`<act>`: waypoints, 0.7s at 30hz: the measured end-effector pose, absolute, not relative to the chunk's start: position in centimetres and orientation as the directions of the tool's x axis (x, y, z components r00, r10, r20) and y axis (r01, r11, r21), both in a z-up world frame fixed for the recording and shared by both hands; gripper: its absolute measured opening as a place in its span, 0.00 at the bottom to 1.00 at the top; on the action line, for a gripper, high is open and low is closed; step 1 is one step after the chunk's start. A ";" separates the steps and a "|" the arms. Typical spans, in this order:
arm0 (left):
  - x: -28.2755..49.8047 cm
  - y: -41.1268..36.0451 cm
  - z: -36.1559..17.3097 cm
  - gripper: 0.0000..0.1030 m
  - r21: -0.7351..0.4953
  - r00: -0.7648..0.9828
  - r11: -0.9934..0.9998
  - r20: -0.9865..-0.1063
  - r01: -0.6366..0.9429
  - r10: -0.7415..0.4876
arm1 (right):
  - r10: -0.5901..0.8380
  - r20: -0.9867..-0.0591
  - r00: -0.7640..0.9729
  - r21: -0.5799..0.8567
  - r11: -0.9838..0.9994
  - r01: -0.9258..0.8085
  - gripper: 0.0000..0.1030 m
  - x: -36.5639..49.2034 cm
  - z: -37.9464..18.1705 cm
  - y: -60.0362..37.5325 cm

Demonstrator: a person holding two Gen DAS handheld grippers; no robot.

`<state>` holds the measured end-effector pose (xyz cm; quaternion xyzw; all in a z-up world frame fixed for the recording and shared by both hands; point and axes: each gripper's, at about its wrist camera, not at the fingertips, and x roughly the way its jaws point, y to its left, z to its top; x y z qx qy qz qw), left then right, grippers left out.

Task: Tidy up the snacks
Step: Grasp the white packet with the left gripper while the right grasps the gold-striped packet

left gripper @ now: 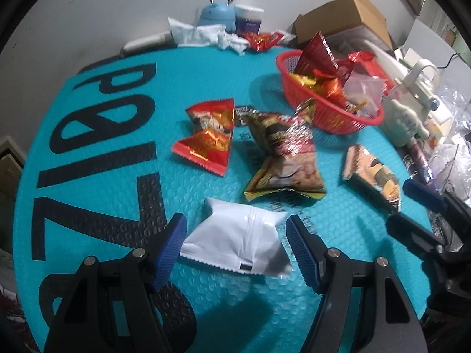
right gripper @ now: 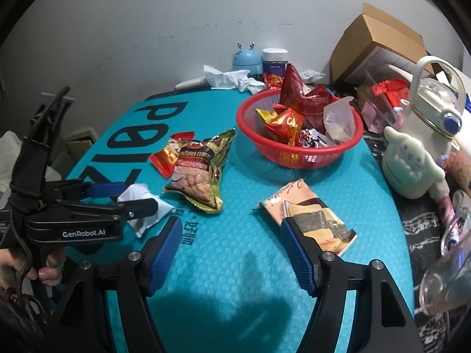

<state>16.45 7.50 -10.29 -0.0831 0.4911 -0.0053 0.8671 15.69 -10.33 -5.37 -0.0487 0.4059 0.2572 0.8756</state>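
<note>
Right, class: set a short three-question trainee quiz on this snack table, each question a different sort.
1. True or false: the red basket is empty.
2. Which packet lies between the open left tongs? A) white packet B) peanut packet C) red packet
3. Fill in: the right tongs hover open with one finger over the near end of the ______ snack packet.

Key: 1 false, it holds several packets; 2 A; 3 seaweed-roll.
</note>
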 end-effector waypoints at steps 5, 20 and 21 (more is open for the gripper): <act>16.9 7.0 -11.5 0.67 -0.144 0.478 0.988 -0.873 -0.063 -0.096 | 0.401 -0.744 0.535 0.123 0.868 -0.481 0.71 16.2 -5.8 -10.8; 16.7 3.4 -10.3 0.53 -0.139 0.502 0.989 -0.853 0.051 -0.146 | 0.328 -0.752 0.571 0.084 0.908 -0.411 0.86 18.1 -6.5 -14.4; 16.8 3.2 -10.2 0.53 -0.143 0.503 0.988 -0.851 0.058 -0.152 | 0.326 -0.751 0.574 0.079 0.908 -0.411 0.87 18.2 -6.6 -14.6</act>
